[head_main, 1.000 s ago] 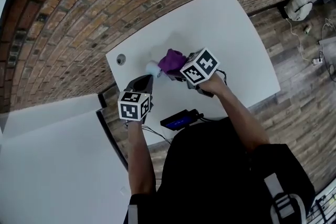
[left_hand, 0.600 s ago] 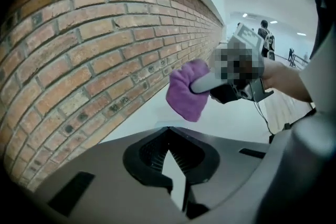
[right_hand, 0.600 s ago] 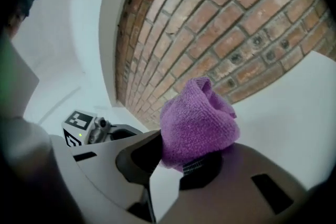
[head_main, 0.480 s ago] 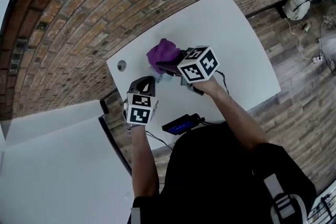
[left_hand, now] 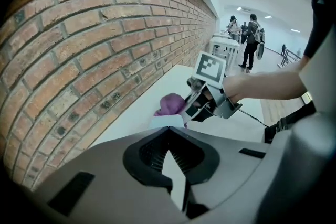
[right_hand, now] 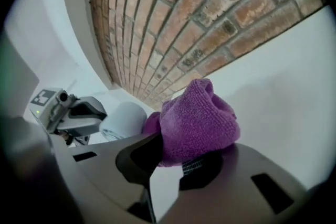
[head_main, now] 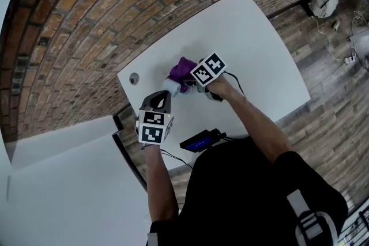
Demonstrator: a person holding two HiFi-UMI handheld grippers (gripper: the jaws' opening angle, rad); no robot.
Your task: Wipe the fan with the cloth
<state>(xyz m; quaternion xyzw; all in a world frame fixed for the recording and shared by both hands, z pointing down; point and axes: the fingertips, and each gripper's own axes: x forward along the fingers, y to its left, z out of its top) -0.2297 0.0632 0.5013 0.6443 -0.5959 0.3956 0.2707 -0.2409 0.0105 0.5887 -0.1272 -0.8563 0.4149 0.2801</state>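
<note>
Quick look from my end. The right claw (right_hand: pixel 181 156) is pinching the purple cloth (right_hand: pixel 197 113), which bunches up in a fat wad above the tips. In the right gripper view, the wad's left edge sits right up against the little white fan (right_hand: pixel 123 119); it looks like they touch. The fan is a stubby, rounded white thing standing on the white worktop (head_main: pixel 253 49), a bit left of centre in the head view, with the cloth at its upper right.

The left claw (left_hand: pixel 169 131) is pressed together and angled down at the worktop. The fan is right at its tips, just beyond them in the left gripper view. I can't tell whether it's nipping a bit of the fan or only butting against it.

The brick wall (left_hand: pixel 79 50) runs along the far side of the worktop. There's a small round hole (head_main: pixel 134 78) in the worktop left of the fan, and a black gadget (head_main: pixel 202 139) with a cable sits on the near edge.
</note>
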